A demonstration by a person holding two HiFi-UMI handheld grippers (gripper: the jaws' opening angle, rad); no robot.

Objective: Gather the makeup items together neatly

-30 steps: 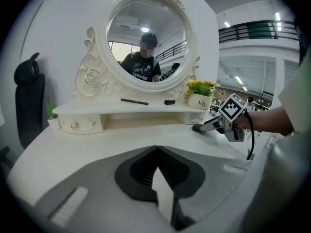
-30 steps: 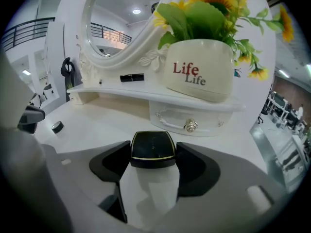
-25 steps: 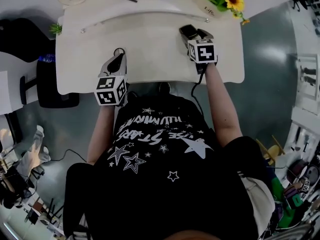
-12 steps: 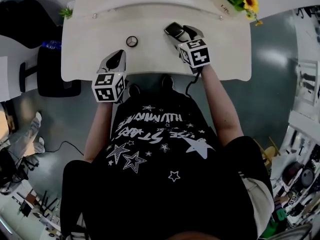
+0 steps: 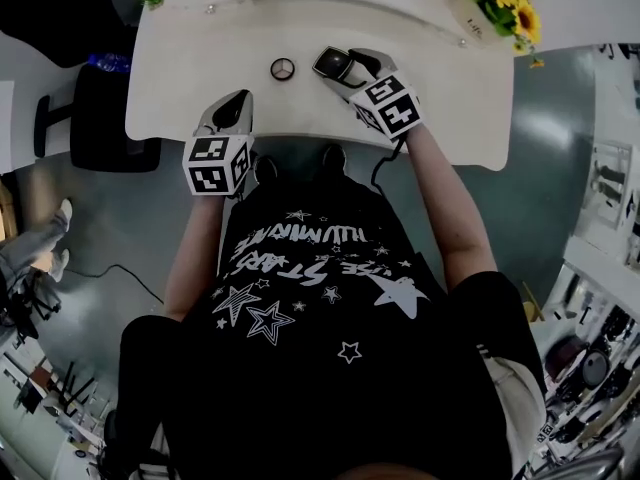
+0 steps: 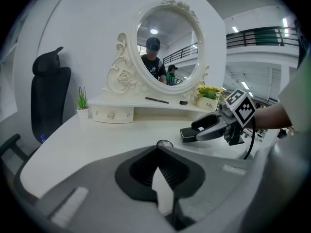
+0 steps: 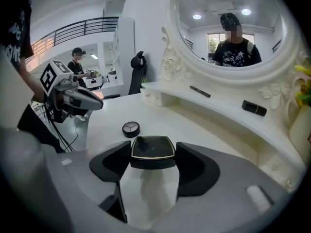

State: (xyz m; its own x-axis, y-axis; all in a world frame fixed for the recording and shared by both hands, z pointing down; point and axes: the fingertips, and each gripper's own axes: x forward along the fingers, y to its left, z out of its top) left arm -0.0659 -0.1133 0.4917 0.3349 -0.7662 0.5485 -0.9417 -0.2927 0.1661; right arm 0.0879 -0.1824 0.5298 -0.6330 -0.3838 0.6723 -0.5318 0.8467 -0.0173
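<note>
- Left gripper [image 6: 156,171]: jaws together, nothing between; tip over near edge of white table [image 5: 180,58].
- Small round case [image 5: 283,68]: flat on table, just ahead of left gripper, left of right gripper, touching neither.
- Right gripper [image 7: 153,161]: jaws wide, pads clamped on black square compact [image 7: 153,149], lid up.
- Beyond right gripper, on shelf: black tube [image 7: 254,108].

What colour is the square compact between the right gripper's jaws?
Black, with a thin pale rim; the compact shows best in the right gripper view.
</note>
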